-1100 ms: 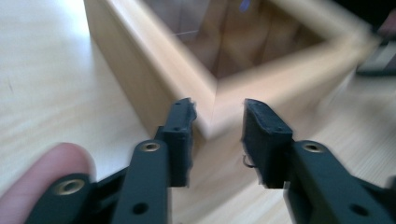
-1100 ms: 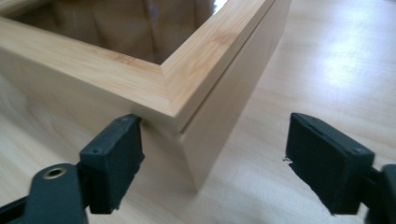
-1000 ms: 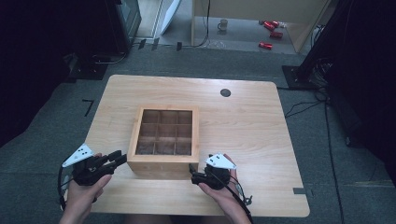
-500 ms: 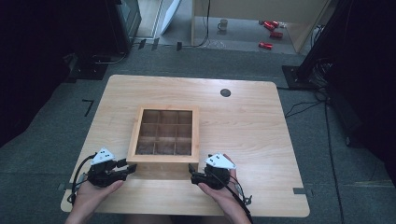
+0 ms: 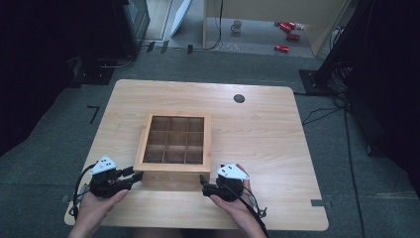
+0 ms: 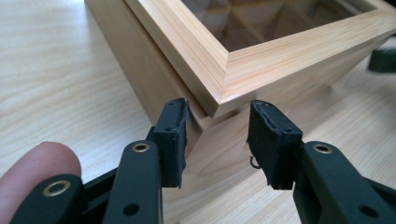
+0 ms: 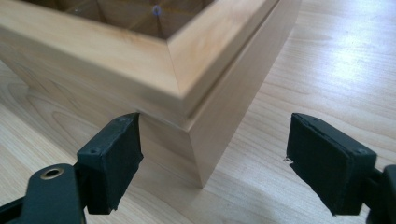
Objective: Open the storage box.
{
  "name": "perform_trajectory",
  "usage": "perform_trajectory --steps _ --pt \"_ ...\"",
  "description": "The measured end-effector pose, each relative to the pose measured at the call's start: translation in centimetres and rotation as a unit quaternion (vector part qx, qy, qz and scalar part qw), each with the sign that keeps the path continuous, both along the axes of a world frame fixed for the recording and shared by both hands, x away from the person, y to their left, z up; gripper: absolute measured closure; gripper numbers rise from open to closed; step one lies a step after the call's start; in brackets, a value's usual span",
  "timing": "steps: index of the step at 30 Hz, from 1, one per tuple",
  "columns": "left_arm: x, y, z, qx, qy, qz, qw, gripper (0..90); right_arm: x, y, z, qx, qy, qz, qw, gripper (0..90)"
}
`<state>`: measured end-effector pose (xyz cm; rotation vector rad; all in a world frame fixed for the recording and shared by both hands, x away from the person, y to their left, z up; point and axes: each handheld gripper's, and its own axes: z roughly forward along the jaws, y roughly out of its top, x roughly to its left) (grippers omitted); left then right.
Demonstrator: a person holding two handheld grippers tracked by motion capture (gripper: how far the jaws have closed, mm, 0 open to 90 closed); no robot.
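- Since a second ago the left tongs (image 5: 132,177) have come in from the bench's left edge to the near-left corner of the wooden box (image 5: 174,148); the right tongs (image 5: 203,180) sit much where they were, at the near-right corner.
- The wooden box stands a little toward the near side of the middle of the bench (image 5: 267,134), its glass-paned lid (image 6: 261,51) closed over a grid of nine compartments.
- Left tongs — jaws spread, a gap between the pads, with the box's corner pointing into that gap in the left gripper view; the lid's overhanging edge lies just above the pads (image 6: 173,135). Whether either pad touches the wood cannot be told.
- A fingertip (image 6: 37,161) shows at the lower left of the left gripper view, beside the left jaw arm.
- Right tongs — jaws spread wide, the box's corner edge (image 7: 198,154) between them; the left pad (image 7: 114,158) is close to the box's wall, the right pad well apart from it over bare bench.
- A dark round grommet (image 5: 239,98) sits in the bench top toward the far side, well apart from the box.
- Beyond the bench, on the floor: a mug (image 5: 237,26), several red items (image 5: 286,35), cables (image 5: 327,106) and dark equipment stands.
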<state>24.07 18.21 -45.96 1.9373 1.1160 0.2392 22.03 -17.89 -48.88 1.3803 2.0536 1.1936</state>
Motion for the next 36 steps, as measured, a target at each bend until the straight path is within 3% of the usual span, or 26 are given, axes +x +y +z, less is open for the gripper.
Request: perform_trajectory --steps 4,6,7,8,9,11,13,15,16,20,22,26,36 --pt "-0.1 0.2 0.3 -0.007 -0.01 0.006 0.9999 58.4 0.1 0.0 -0.2 0.004 0.003 0.001 1.0 18.5" --pt "-0.2 0.8 0.8 -0.05 -0.027 0.021 0.9981 59.9 0.1 -0.1 -0.1 0.008 -0.001 0.0 1.0 18.5" --pt "-0.2 1.3 1.2 -0.081 -0.03 0.031 0.9958 60.7 0.0 -0.1 0.0 0.011 -0.003 0.001 0.9999 18.5" --pt "-0.2 1.8 1.5 -0.101 -0.035 0.041 0.9934 61.5 0.0 -0.2 0.2 0.017 -0.009 -0.002 0.9998 18.5" --pt "-0.3 2.2 1.8 -0.106 -0.042 0.049 0.9923 61.5 0.0 -0.2 0.2 0.015 -0.009 -0.001 0.9998 18.5" --pt "-0.3 2.7 2.0 -0.094 -0.045 0.052 0.9932 60.0 0.1 -0.2 0.1 0.019 -0.008 -0.001 0.9998 18.4" --pt "-0.1 2.7 1.6 -0.078 -0.022 0.027 0.9963 57.7 0.1 -0.2 0.1 0.021 -0.007 -0.001 0.9997 18.3" --pt "0.0 2.0 0.8 -0.026 -0.008 0.01 0.9996 55.0 0.1 -0.1 0.1 0.021 -0.007 -0.001 0.9998 18.3" --pt "0.1 1.6 0.5 -0.008 -0.003 0.007 0.9999 54.9 0.1 -0.1 0.1 0.02 -0.007 -0.001 0.9998 18.3" --pt "0.3 0.1 -0.3 0.019 0.012 -0.009 0.9997 55.7 0.1 -0.1 0.1 0.02 -0.007 0.0 0.9998 18.2" --pt "0.3 -0.4 -0.5 0.038 0.011 0.002 0.9992 57.9 0.1 -0.2 0.0 0.02 -0.005 0.002 0.9998 18.0" --pt "0.4 -0.2 -0.5 0.017 0.017 0.009 0.9997 57.5 0.1 -0.1 -0.2 0.012 -0.002 0.002 0.9999 18.0" --pt "0.2 -0.3 -0.4 0.027 -0.001 0.016 0.9995 60.0 0.2 -0.1 -0.3 0.01 -0.002 0.002 0.9999 18.0"
